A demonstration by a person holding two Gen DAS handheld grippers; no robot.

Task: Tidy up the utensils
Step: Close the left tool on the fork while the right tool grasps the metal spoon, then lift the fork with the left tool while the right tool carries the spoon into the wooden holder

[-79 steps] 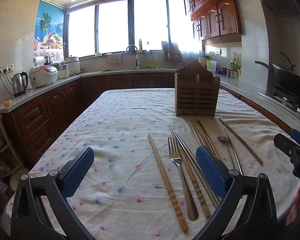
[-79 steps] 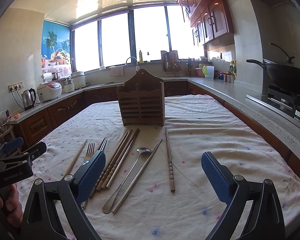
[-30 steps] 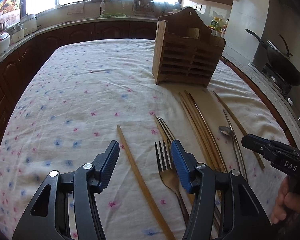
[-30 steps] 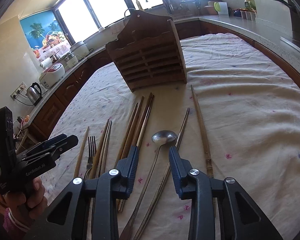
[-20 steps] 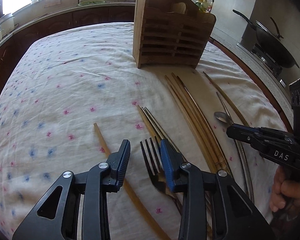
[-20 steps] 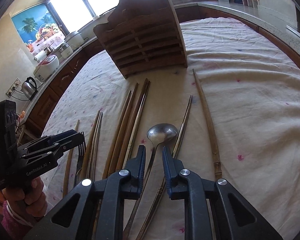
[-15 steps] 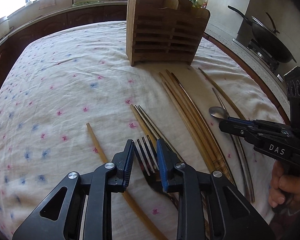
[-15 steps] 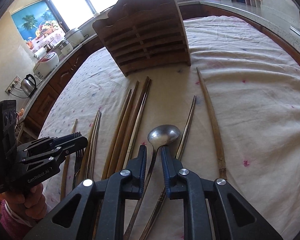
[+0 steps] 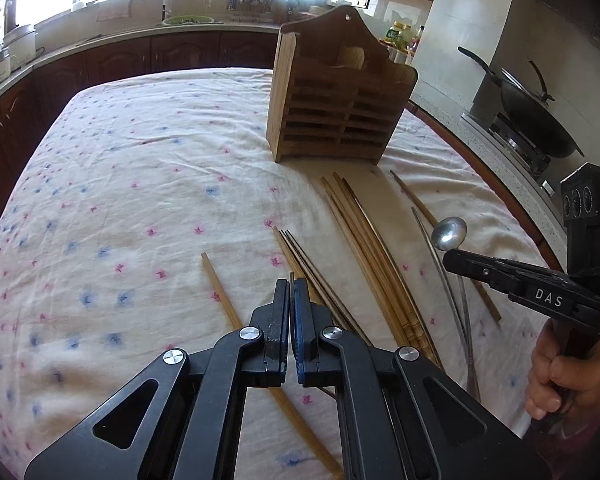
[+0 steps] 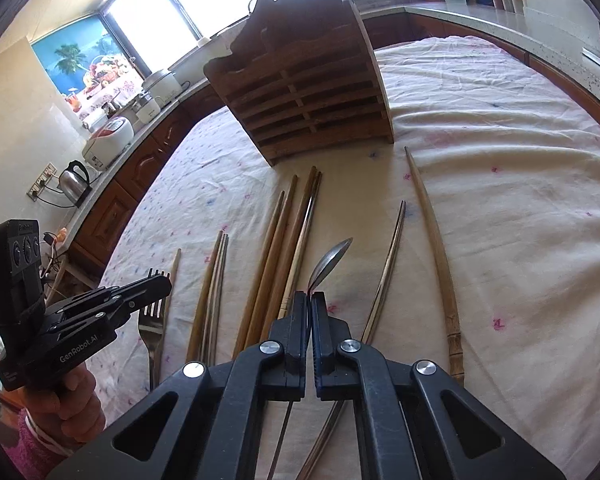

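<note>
— So, is the left hand-held gripper (image 9: 291, 280) gripping anything?
— Its own view is hiding that; the right view is showing it (image 10: 156, 282) pinching the fork (image 10: 153, 322) across the tines.
— And the right hand-held gripper (image 10: 310, 296)?
— It is clamping the spoon (image 10: 328, 262), bowl tilting up above the bench (image 10: 500, 208), near the wooden holder (image 10: 308, 80).

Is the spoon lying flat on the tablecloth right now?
No, the right hand-held gripper is shut on the spoon, whose bowl is tilted up off the tablecloth.
</note>
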